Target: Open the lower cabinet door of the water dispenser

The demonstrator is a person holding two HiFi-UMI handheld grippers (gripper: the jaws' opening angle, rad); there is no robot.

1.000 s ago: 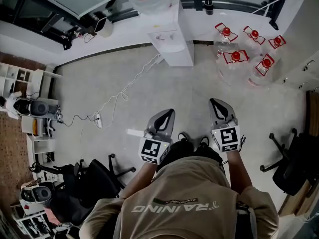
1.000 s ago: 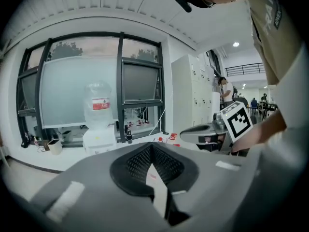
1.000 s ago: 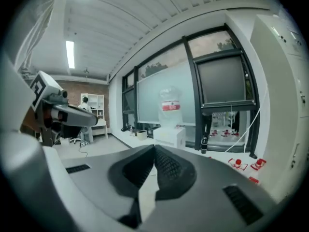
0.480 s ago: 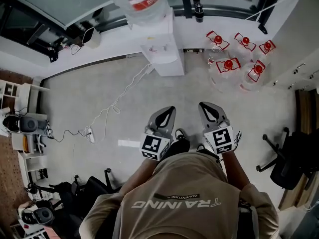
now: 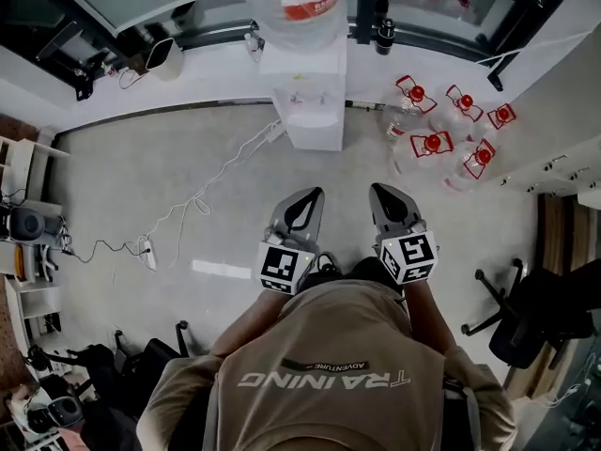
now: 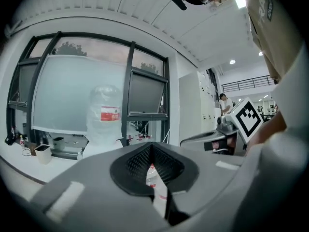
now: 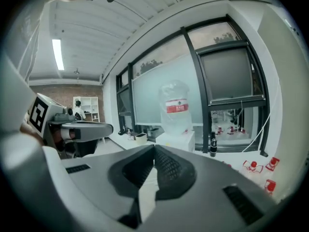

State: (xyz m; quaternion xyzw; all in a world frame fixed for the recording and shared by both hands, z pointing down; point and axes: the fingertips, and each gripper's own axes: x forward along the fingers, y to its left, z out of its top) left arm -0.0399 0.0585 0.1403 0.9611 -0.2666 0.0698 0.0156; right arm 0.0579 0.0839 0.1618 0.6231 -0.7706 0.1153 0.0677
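The white water dispenser [image 5: 311, 101] stands against the window ledge with a large clear bottle [image 5: 293, 3] on top. From above its front face is steeply foreshortened, so I cannot make out the lower cabinet door. My left gripper [image 5: 305, 196] and right gripper [image 5: 383, 192] are held side by side, both shut and empty, pointing toward the dispenser across a stretch of bare floor. In the left gripper view the bottle [image 6: 103, 114] rises above the jaws, and in the right gripper view the bottle [image 7: 175, 106] does too. The jaws hide the dispenser's lower part.
Several clear water jugs [image 5: 434, 145] with red caps stand on the floor right of the dispenser. A white cable runs left to a power strip [image 5: 146, 251]. A black bottle [image 5: 383, 28] stands on the ledge. Office chairs [image 5: 523, 328] sit at the right and lower left.
The person has walked toward the dispenser, carrying both grippers forward. The dispenser now sits more centred ahead of them. Both jaws have stayed shut.
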